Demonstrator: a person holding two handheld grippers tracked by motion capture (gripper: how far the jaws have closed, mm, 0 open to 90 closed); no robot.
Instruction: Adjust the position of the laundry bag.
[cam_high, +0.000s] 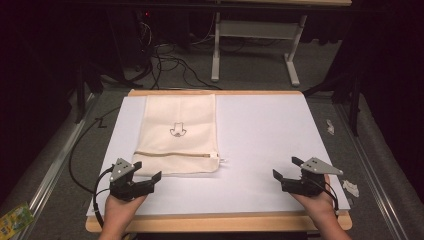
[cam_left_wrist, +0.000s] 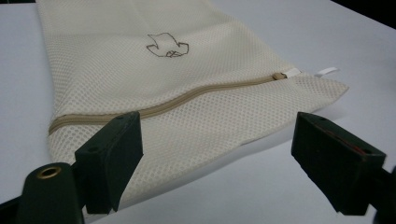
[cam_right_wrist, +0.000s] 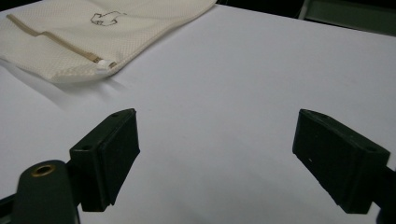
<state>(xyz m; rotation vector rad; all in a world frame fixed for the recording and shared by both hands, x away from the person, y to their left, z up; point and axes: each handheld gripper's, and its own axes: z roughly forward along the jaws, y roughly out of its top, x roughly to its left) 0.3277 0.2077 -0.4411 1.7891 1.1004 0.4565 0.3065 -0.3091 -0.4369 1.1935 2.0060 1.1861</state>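
Nearest you, at the table's near edge, sit your two tools. Left gripper (cam_high: 148, 171) — jaws spread wide, pinching nothing; its tips hang at the near hem of the mesh bag (cam_high: 180, 135), and in the left gripper view one jaw overlaps the bag's near left corner while the other stands over bare board. Whether a jaw touches the cloth cannot be told. Right gripper (cam_high: 287, 168) — jaws likewise spread, empty, over bare white board (cam_high: 265, 140), well apart from the bag.

Next out: the mesh bag, cream, lying flat on the left half of the board. Its long axis runs near to far; the tan zipper (cam_high: 175, 154) crosses it left to right just beyond the near hem, with its white pull tab (cam_high: 220, 160) at the right end. Your left hand is plainly the nearer one; the bag lies ahead of it and slightly right.

Contents: the bag looks flat and empty, zipper closed — a judgement only. A small dark emblem (cam_high: 178, 130) marks its middle.
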